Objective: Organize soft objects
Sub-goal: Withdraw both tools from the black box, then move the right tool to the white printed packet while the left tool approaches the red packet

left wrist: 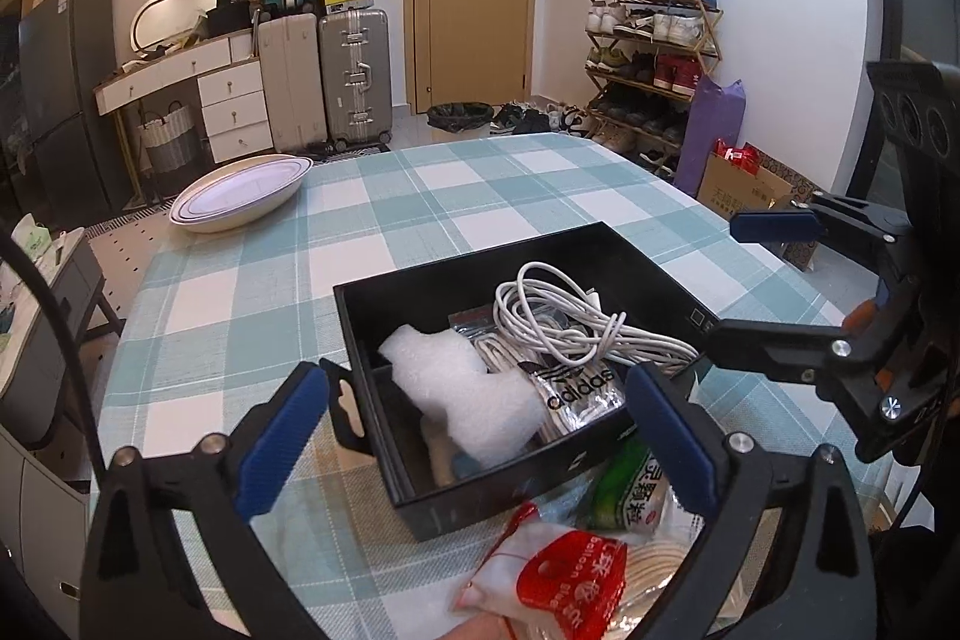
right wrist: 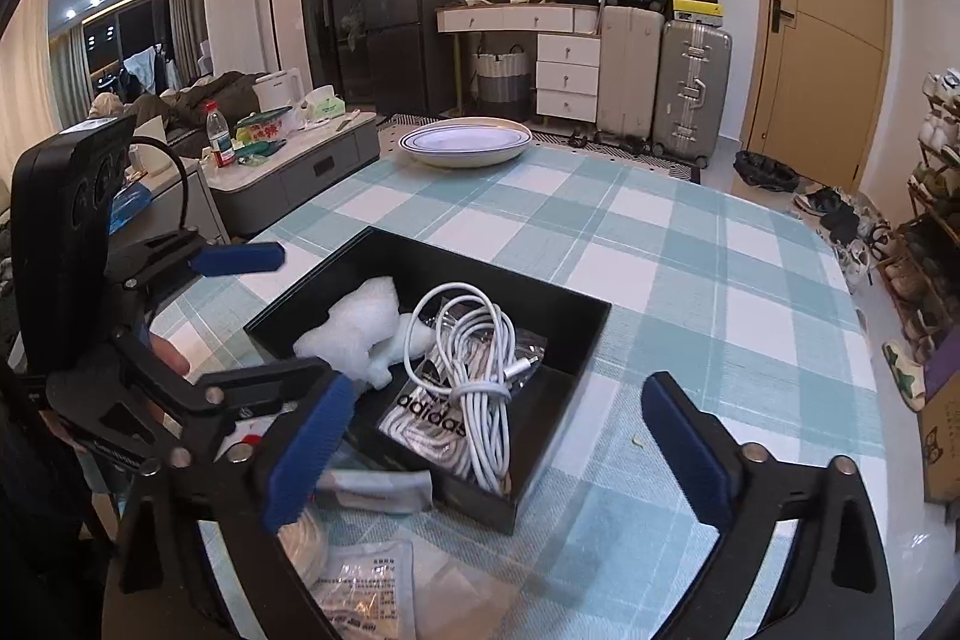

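A black open box (left wrist: pixel 384 304) (right wrist: pixel 570 307) sits on the checked tablecloth. It holds a white foam piece (left wrist: pixel 474 400) (right wrist: pixel 354 328), a coiled white cable (left wrist: pixel 564 316) (right wrist: pixel 480 364) and an adidas bag (left wrist: pixel 579 388) (right wrist: pixel 432 415). My left gripper (left wrist: pixel 480 436) is open and empty over the box's near end. My right gripper (right wrist: pixel 498 454) is open and empty at the box's near corner; it also shows in the left wrist view (left wrist: pixel 750 280). Loose packets lie in front of the box: a red-labelled bag (left wrist: pixel 558 580), a green packet (left wrist: pixel 624 484) and a clear printed bag (right wrist: pixel 366 586).
A white oval dish (left wrist: pixel 240 193) (right wrist: pixel 465 142) sits at the table's far edge. Suitcases (left wrist: pixel 354 76), a drawer unit (right wrist: pixel 567 70), a shoe rack (left wrist: pixel 654 52) and a door stand behind the table. A low table with bottles (right wrist: pixel 288 142) is at the left.
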{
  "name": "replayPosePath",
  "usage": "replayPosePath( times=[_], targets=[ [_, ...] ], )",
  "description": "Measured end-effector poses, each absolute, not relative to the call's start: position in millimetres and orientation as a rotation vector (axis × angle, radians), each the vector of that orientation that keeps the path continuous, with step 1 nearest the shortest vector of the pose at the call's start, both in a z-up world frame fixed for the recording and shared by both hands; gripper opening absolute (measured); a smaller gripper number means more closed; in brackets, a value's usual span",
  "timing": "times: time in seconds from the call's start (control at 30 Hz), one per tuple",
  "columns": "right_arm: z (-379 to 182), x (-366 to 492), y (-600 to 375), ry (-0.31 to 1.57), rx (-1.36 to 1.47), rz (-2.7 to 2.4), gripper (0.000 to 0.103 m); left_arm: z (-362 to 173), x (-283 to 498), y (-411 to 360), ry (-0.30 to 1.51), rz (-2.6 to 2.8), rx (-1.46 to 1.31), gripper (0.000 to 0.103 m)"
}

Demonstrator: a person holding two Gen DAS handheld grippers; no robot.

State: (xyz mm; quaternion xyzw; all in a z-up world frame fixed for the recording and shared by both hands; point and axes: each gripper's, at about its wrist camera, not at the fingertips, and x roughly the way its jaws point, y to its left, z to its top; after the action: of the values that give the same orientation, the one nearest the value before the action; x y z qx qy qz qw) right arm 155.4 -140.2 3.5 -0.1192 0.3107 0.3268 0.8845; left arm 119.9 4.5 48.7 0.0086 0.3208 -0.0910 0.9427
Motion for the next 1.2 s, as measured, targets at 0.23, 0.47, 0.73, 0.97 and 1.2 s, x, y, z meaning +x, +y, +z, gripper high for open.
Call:
replayPosePath(
  times=[0.23,0.47,0.73,0.97,1.2],
  targets=[
    [-1.1,136.9,-155.7,0.648,-0.229,0.666,0.102,52.3,97.4,13.9,0.638,-0.164,-0.010,0.103],
    [-15.1,124.1,-164.3,0.699,-0.199,0.675,0.103,47.5,80.1,22.1,0.642,-0.139,-0.034,0.103],
    [-28.8,108.0,-163.7,0.735,-0.215,0.690,0.103,39.5,69.2,20.0,0.664,-0.141,-0.028,0.103],
    [-44.3,104.2,-166.0,0.781,-0.231,0.696,0.103,35.3,63.8,12.7,0.679,-0.159,0.001,0.103],
    [-56.5,101.4,-160.9,0.821,-0.296,0.719,0.103,29.4,60.3,4.2,0.711,-0.190,0.053,0.103]
  ],
)
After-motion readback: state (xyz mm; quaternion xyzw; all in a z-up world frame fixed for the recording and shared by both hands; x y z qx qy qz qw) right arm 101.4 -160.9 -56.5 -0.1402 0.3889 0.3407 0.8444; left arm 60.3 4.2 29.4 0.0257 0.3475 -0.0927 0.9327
